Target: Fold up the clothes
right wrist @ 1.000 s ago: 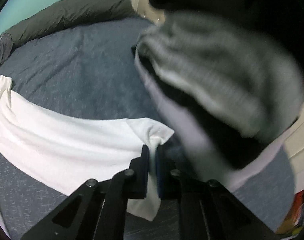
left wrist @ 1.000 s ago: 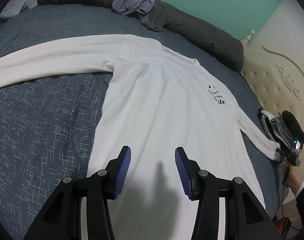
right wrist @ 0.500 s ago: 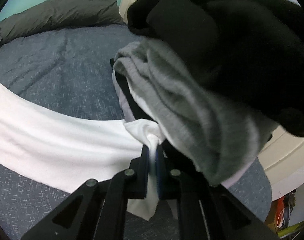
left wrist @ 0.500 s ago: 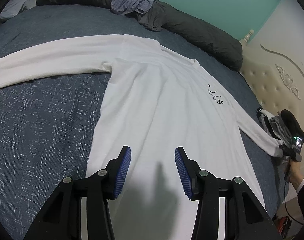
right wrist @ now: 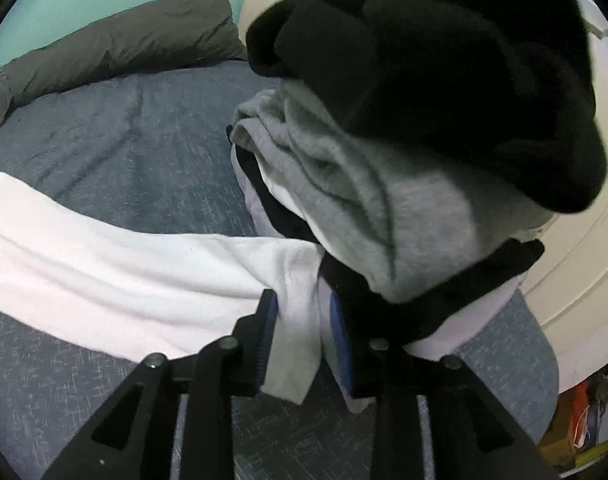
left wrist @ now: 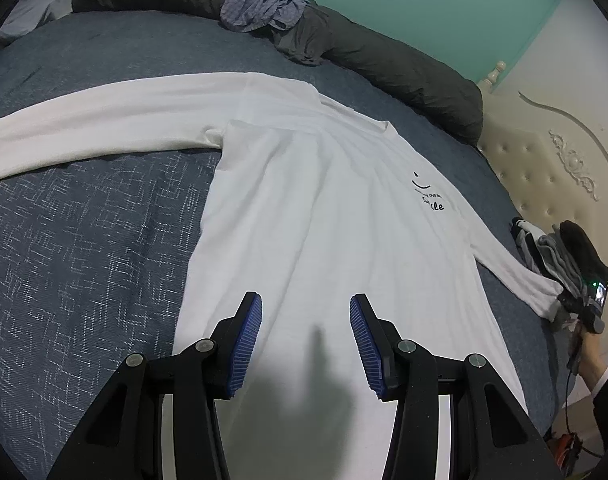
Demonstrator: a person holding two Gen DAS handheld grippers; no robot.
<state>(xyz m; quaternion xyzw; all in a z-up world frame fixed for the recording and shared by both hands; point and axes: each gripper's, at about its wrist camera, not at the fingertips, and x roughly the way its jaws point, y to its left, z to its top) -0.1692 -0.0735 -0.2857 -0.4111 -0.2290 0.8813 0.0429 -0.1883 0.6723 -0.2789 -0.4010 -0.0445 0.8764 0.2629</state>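
A white long-sleeved shirt (left wrist: 324, 208) with a small smile print lies flat, front up, on the blue bedspread (left wrist: 84, 240), both sleeves spread out. My left gripper (left wrist: 306, 312) hovers open over the lower body of the shirt with nothing between its blue pads. My right gripper (right wrist: 302, 304) is at the end of the right sleeve (right wrist: 124, 256). Its jaws are opening, and the cuff (right wrist: 298, 280) hangs loosely between them. In the left wrist view that gripper (left wrist: 564, 308) shows at the far right by the cuff.
A stack of folded clothes (right wrist: 384, 200), grey under black, sits right beside the cuff near the bed's edge. A long dark pillow (left wrist: 384, 64) with a crumpled blue-grey garment (left wrist: 260, 12) lines the far side. A cream headboard (left wrist: 544, 168) stands behind the stack.
The right gripper's jaws have parted from the sleeve cuff they were pinching, and it has drawn closer to the folded stack. The left gripper and the shirt body have stayed put.
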